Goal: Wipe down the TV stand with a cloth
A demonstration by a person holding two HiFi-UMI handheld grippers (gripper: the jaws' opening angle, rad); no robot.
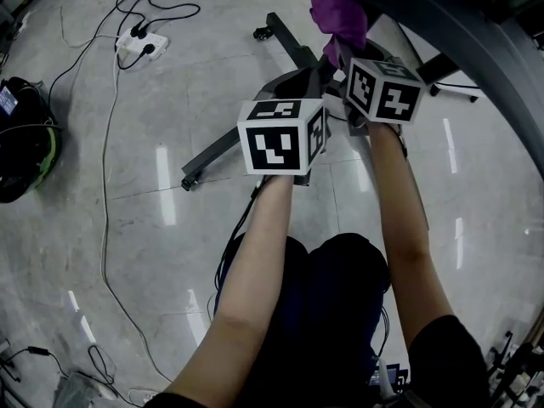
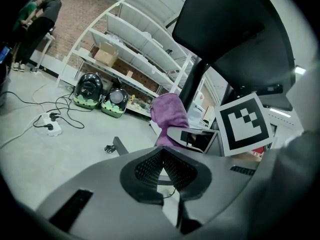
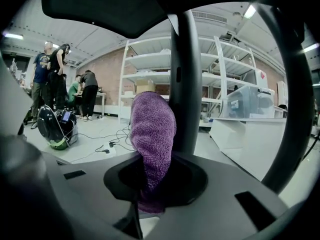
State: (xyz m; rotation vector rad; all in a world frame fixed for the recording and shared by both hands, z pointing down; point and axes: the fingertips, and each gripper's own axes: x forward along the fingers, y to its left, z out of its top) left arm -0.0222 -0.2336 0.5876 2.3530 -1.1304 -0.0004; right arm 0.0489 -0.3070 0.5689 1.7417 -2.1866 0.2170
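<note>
right gripper (image 3: 150,186): fingers clamped on cloth (image 3: 152,129), which stands upright | TV stand (image 3: 186,84): post upright, just beyond fingers, beside cloth | left gripper (image 2: 162,159): fingers together, empty | right nearer

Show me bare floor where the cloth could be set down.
Bare floor lies between the long cable and the stand's leg, and right of the right arm. Crowded near the power strip and bottom-left cables.

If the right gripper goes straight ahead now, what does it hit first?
Likely the stand's black pole: the cloth clamped in the right gripper leads, and the pole rises just behind it, slightly right. The gap is unclear.
</note>
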